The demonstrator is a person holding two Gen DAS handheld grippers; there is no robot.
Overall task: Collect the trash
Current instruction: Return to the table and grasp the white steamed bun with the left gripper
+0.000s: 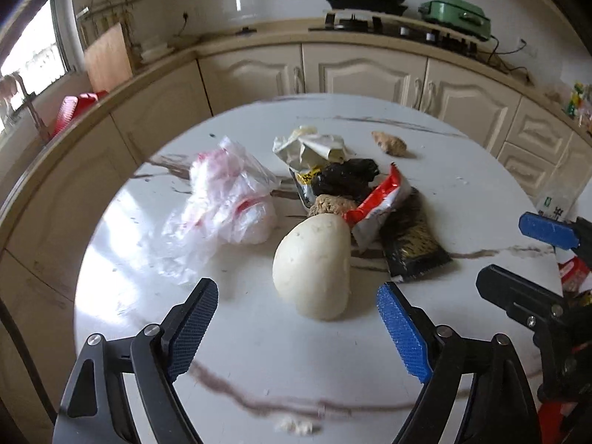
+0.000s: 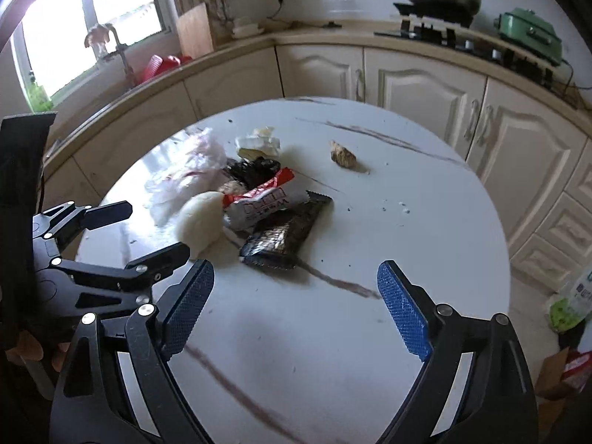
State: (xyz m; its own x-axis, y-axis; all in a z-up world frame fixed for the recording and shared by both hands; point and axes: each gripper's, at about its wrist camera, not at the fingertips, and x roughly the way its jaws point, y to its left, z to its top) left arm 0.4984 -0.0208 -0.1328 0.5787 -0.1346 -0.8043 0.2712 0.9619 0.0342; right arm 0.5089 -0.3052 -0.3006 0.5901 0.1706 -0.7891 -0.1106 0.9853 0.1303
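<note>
early in the collecting step, by the look of it: all trash lying loose on the round marble counter [image 1: 481, 192], nothing gripped. both claws spread wide and empty, hovering over the near edge.

left claw [image 1: 298, 327] gaping, with the pale rounded lump [image 1: 314, 266] just ahead at 12 o'clock, sitting between the lines of the 2 fingers but not yet between the pads; no contact visible. beyond the lump, at 12 to 1 o'clock, a heap: red-and-white wrapper [image 1: 377, 203] leaning against the lump's far side, dark patterned packet [image 1: 410, 244] lying flat at 1 o'clock, crumpled black plastic [image 1: 344, 177] behind, crumpled silver-white wrapper [image 1: 310, 146] farther still. clear plastic bag with red print [image 1: 229, 199] at 11 o'clock, beside the heap. small brown lump [image 1: 388, 143] alone at the far side, well apart from the rest.

right claw [image 2: 296, 312] likewise wide apart, over bare counter; dark patterned packet nearest at 12 o'clock, slightly left, the pale lump at 11 o'clock behind the left claw's linkage.

likely next move: advance the left claw forward and down until the pads straddle the pale lump, then close gently. probably soft and smooth, so a light, centred squeeze needed; risk of rolling or nudging the leaning wrapper. no bin or trash container visible in either view, so drop-off place not tellable.
</note>
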